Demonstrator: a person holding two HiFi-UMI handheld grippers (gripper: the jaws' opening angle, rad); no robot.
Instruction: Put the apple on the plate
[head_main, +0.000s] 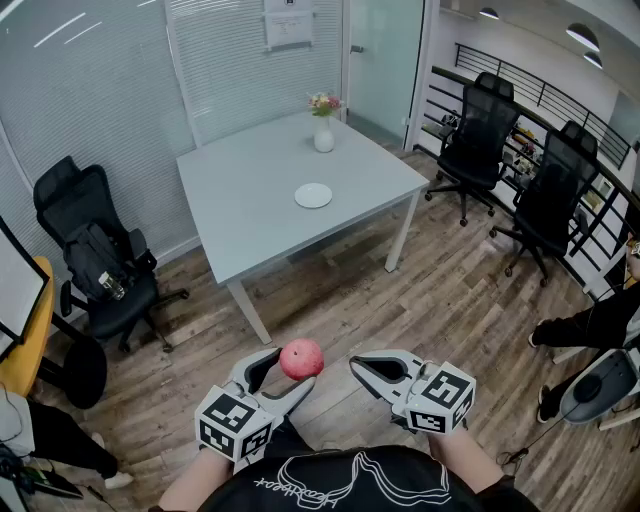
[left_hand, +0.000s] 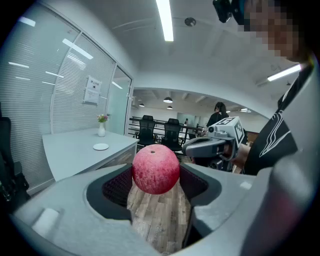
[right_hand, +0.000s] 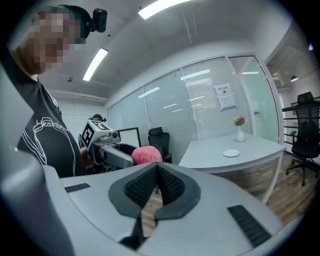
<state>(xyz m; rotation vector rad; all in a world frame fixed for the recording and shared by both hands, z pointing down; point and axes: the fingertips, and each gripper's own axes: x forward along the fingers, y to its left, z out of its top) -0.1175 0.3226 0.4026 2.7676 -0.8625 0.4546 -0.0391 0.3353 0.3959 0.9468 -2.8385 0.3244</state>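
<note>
A red apple (head_main: 301, 358) (left_hand: 155, 169) sits between the two pads of my left gripper (head_main: 283, 367), which is shut on it at chest height above the floor. It shows again as a red ball (right_hand: 146, 155) in the right gripper view. My right gripper (head_main: 363, 371) hangs beside it on the right, its black pads (right_hand: 167, 186) touching with nothing between them. A small white plate (head_main: 313, 195) (left_hand: 100, 146) (right_hand: 231, 153) lies near the middle of the grey table (head_main: 250, 215), well ahead of both grippers.
A white vase with flowers (head_main: 324, 127) stands at the table's far side. Black office chairs stand at the left (head_main: 95, 265) and at the right (head_main: 477, 135). A wooden floor (head_main: 440, 300) lies between me and the table. A person's legs (head_main: 585, 325) show at the right edge.
</note>
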